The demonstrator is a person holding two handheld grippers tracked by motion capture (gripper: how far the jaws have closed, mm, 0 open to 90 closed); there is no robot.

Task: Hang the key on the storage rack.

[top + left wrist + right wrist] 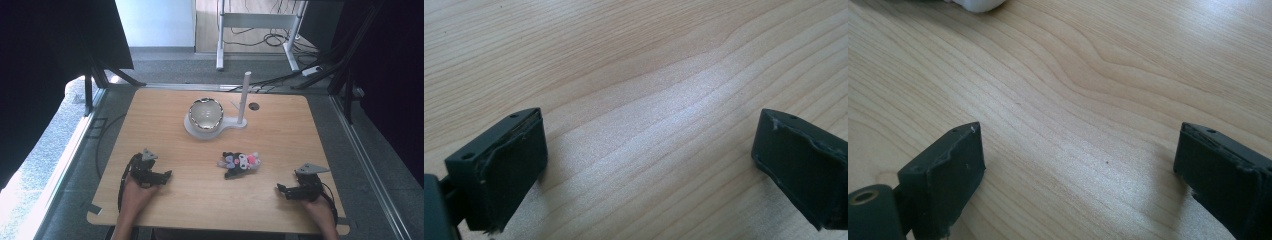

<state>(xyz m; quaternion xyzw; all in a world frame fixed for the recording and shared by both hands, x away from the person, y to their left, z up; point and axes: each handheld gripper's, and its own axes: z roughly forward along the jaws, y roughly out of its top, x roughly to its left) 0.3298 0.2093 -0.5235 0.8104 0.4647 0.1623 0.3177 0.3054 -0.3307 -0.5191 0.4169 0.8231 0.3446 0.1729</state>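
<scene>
Both grippers are resting near the table's (165, 210) front edge — left gripper (167, 174) and right gripper (280, 188), jaws standing wide, gripping nothing. The plush toy (240, 163) is lying between them, slightly farther in; best approached level, straddling its middle. Beyond, the bowl (205, 113) is sitting on its white stand (235, 123) — bare wood all round.

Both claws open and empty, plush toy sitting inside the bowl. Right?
Not quite. The plush toy lies on the table, in front of the bowl and apart from it, as the high view shows. The left claw and right claw are indeed open and empty.
</scene>
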